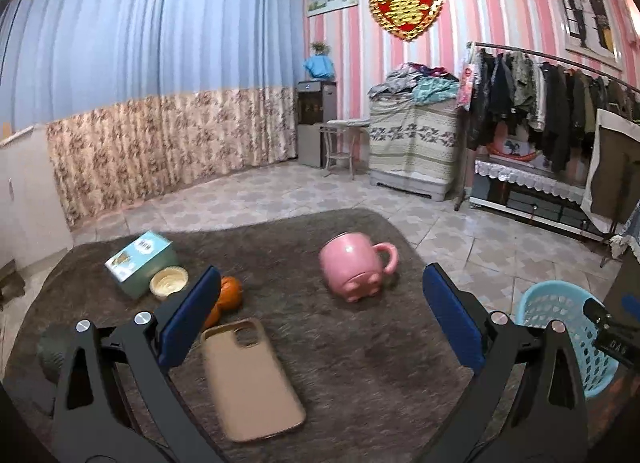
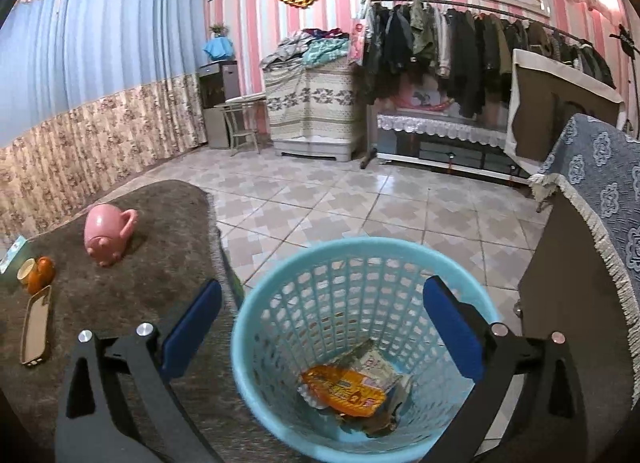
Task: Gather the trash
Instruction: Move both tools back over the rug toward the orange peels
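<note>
A light blue plastic basket (image 2: 280,303) stands on the floor beside the table; an orange wrapper (image 2: 344,387) and other crumpled wrappers (image 2: 376,363) lie in its bottom. My right gripper (image 2: 320,327) is open and empty, right above the basket's mouth. My left gripper (image 1: 320,315) is open and empty above the brown table cover (image 1: 360,363). A beige phone case (image 1: 250,379) lies just below it, near its left finger. The basket also shows in the left wrist view (image 1: 560,327) at the right, past the table edge.
On the table lie a tipped pink mug (image 1: 354,265), an orange object (image 1: 228,299), a small cream cup (image 1: 169,281) and a teal box (image 1: 140,259). A cabinet with a blue cloth (image 2: 592,223) stands right of the basket. A clothes rack (image 2: 460,43) lines the far wall.
</note>
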A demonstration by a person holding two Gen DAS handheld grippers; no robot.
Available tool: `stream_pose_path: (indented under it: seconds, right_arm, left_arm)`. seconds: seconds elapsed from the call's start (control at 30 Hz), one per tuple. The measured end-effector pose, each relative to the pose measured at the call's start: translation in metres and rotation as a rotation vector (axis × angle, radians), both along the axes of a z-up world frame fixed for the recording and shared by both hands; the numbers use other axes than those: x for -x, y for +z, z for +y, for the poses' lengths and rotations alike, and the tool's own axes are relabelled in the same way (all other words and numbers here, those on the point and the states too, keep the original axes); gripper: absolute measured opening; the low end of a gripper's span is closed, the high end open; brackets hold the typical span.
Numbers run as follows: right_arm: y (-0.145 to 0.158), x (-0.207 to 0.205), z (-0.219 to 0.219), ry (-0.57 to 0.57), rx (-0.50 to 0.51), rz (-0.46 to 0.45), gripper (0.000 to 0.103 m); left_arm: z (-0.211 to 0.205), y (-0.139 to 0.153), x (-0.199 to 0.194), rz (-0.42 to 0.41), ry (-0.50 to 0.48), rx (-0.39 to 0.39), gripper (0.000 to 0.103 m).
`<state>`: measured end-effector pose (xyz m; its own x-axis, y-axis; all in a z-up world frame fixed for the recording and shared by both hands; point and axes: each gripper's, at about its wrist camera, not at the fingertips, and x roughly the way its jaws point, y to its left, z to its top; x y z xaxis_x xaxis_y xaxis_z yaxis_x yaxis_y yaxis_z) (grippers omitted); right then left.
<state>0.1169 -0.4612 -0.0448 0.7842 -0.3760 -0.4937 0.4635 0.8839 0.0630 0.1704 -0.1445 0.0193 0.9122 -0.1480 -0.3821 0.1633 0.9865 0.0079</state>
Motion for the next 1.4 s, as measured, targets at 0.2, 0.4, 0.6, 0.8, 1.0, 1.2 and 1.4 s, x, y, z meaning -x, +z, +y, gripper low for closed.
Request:
stream_pose_path:
  seconds: [0.2,0.4,0.6,0.8,1.0,1.2,1.4]
  right_arm:
    - [0.006,-0.006,0.032,0.092,0.043,0.000,0.099]
    - [0.014,-0.007,0.059,0.181,0.053,-0.018,0.099]
    - [0.020,-0.015,0.078,0.226,0.038,-0.022,0.099]
    - [0.025,-0.039,0.102,0.290,0.080,0.023,0.099]
    - [0.026,-0.068,0.126,0.366,0.086,0.027,0.099]
    - [0.007,-0.101,0.157,0.452,0.065,0.096,0.099]
    - [-0.009,-0.126,0.178,0.488,0.097,0.128,0.099]
  left_arm:
    - [0.045,-0.003,0.001,0.014,0.062,-0.034,0.098]
    - [0.089,-0.002,0.002,0.021,0.086,-0.044,0.098]
    - [0.129,0.004,0.000,0.010,0.130,-0.049,0.098]
    - [0.156,0.003,-0.010,0.016,0.175,-0.037,0.098]
    - [0.169,-0.007,-0.025,0.044,0.198,-0.036,0.098]
    - [0.181,-0.019,-0.040,0.072,0.207,-0.005,0.098]
    - [0.177,-0.045,-0.067,0.155,0.201,0.024,0.098]
